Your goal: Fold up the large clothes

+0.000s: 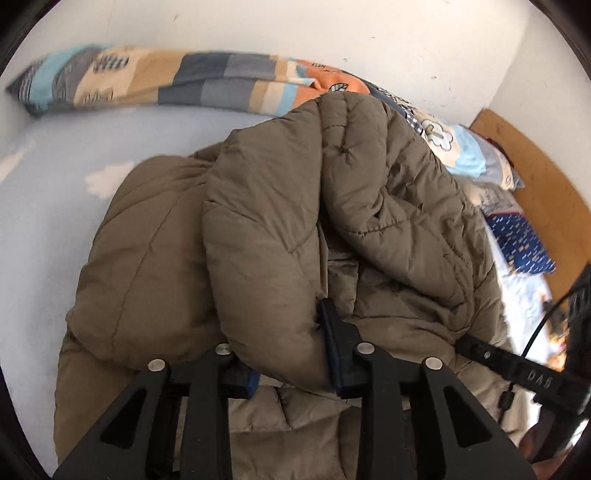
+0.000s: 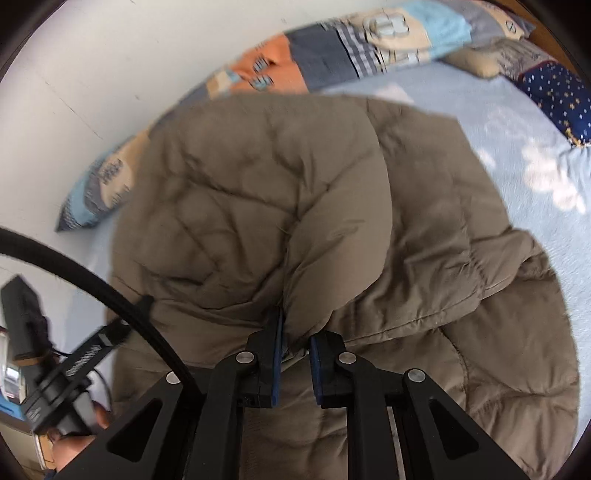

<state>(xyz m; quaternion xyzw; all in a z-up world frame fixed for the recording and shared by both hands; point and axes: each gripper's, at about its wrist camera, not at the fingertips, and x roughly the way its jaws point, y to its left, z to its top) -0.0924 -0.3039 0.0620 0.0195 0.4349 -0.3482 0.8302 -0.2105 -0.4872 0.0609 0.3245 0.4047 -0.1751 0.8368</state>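
Left wrist view looks down on a brown quilted jacket (image 1: 280, 229) heaped on a pale blue bed (image 1: 48, 221). A thick fold of the jacket bulges between the fingers of the left gripper (image 1: 288, 354); the right finger (image 1: 332, 332) presses against the fold and the other is mostly hidden under the cloth, so the gripper is clenched on the jacket. Beyond the jacket, a patchwork quilt (image 1: 177, 79) lies along the white wall (image 1: 332, 33), and to the jacket's right sits a navy starred pillow (image 1: 521, 243). Right wrist view shows the right gripper (image 2: 295, 354) clamped on another fold of the jacket (image 2: 258, 192), the cloth pinched thin between its blue pads (image 2: 277, 354). Left of the jacket in this view, a person's hand (image 2: 70, 446) holds the other gripper's handle, with a black cable (image 2: 85, 280) arcing across.
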